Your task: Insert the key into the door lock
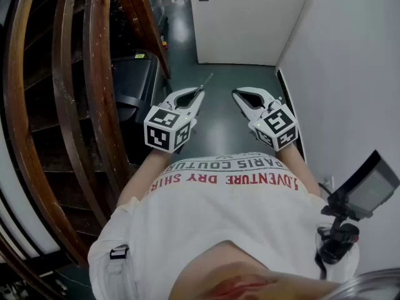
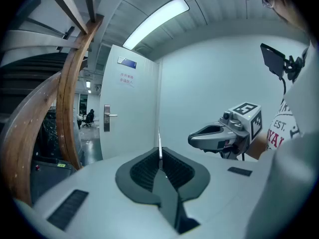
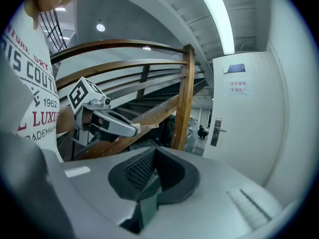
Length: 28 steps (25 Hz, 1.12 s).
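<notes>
While the right gripper [image 1: 237,94] hangs closed and empty, the left gripper [image 1: 199,93] pinches the key [image 2: 159,142], whose blade juts past its jaws, well apart from the door lock [image 2: 106,118].

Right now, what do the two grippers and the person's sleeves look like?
Both the left gripper and right gripper have pale grey, beak-shaped shells with dark ribbed fingers; each carries a cube of black-and-white square markers. The T-shirt is white, short-sleeved, red-lettered.
</notes>
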Available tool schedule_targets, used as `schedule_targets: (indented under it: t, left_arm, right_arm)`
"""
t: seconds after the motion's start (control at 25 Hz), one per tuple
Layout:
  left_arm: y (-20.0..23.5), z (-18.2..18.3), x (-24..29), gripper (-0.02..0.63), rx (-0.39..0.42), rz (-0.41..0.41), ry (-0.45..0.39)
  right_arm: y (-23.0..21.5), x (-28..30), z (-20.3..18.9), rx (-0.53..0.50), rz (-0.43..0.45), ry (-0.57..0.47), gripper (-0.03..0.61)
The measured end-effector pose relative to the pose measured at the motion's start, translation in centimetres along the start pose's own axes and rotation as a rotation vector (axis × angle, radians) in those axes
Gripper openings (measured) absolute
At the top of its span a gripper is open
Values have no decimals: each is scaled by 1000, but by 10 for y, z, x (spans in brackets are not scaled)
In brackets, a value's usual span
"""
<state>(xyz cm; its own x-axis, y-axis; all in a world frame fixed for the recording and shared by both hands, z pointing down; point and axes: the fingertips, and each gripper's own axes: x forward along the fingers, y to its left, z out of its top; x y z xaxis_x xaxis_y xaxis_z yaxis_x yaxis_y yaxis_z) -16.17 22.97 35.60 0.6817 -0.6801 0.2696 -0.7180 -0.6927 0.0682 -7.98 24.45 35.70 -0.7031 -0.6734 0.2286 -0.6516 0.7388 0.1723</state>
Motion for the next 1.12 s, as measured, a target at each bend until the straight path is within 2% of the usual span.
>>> schedule_targets:
  t: [0.52,0.8,0.96,1.12]
  left_arm:
    - [-13,-1,11,23,-17,-13,-4]
    - [-19,0,22,23,-23,-27,-3]
    - [-8,-7,29,23,-38,-28,-5]
    - [17,0,66,23,-56,-32,2]
  right_arm:
    - [-4,-13,-4,22,14,-23,3]
    - [-21,-20,-15,59,-10,-18,3]
    - [-25,-12,-28,82,-22,-10,3]
    - [-61,9,-36,92,-21,4,3]
